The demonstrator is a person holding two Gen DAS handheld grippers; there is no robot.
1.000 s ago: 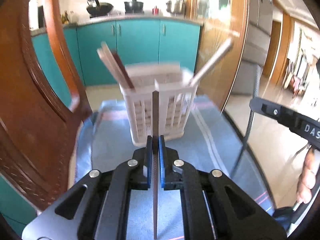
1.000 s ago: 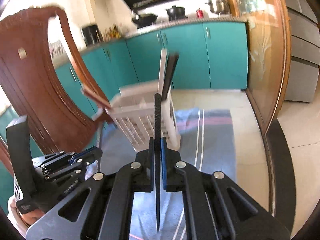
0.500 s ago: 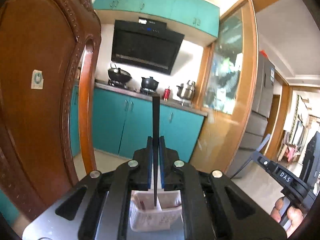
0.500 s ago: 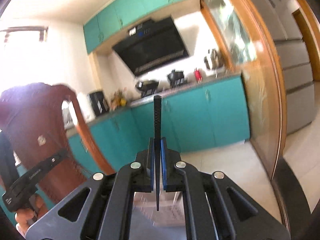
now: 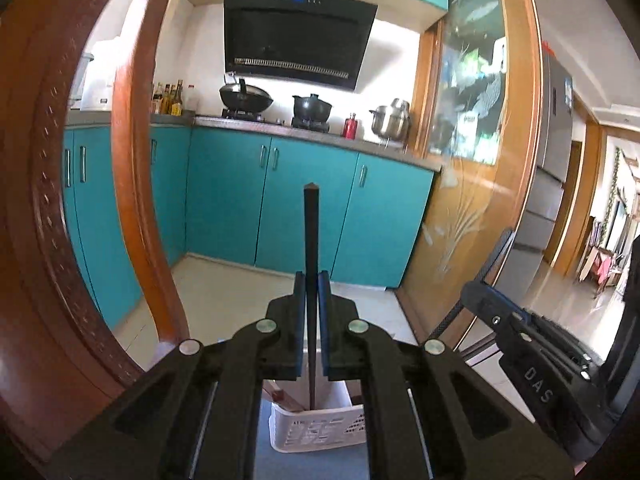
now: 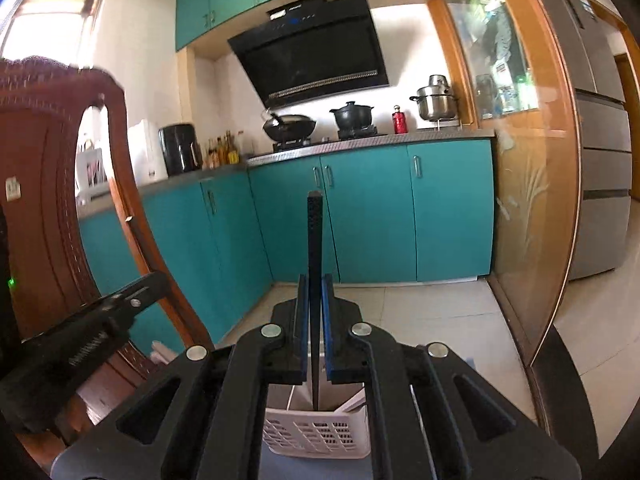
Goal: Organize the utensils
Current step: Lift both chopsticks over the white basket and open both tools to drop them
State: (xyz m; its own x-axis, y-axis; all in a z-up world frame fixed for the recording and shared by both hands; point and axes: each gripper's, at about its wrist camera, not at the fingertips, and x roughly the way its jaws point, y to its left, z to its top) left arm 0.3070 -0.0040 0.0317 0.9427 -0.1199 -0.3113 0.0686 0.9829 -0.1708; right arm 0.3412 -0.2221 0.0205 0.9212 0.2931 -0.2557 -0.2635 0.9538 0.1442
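Left wrist view: the left gripper (image 5: 311, 280) has pitched up from where it was a second ago. Then the basket (image 5: 320, 432) stood ahead of it on the blue cloth; now it sits low and near, under the fingers (image 5: 298, 312), and the far kitchen cabinets fill the frame. The fingers are narrow, clamped on a dark chopstick (image 5: 310, 240) that stands upright, its lower tip inside the basket's rim. Since half a second ago the stick looks lower, so I judge it is being fed in and is close to release. The right gripper (image 5: 532, 360) shows at the right, partly cut off. A chair back (image 5: 60, 240) fills the left.

Right wrist view: the same change. The right gripper (image 6: 315, 280) is now above the basket (image 6: 316, 436), fingers (image 6: 301, 312) narrow on a second dark chopstick (image 6: 315, 240), upright, tip down within the rim. The left gripper (image 6: 88, 332) is at the left, blurred.

Hidden: the grippers' bodies cover most of the basket, so which compartment each stick enters cannot be told, nor whether either tip touches the bottom. Pale handles already inside are only glimpsed. The worktop is barely visible.
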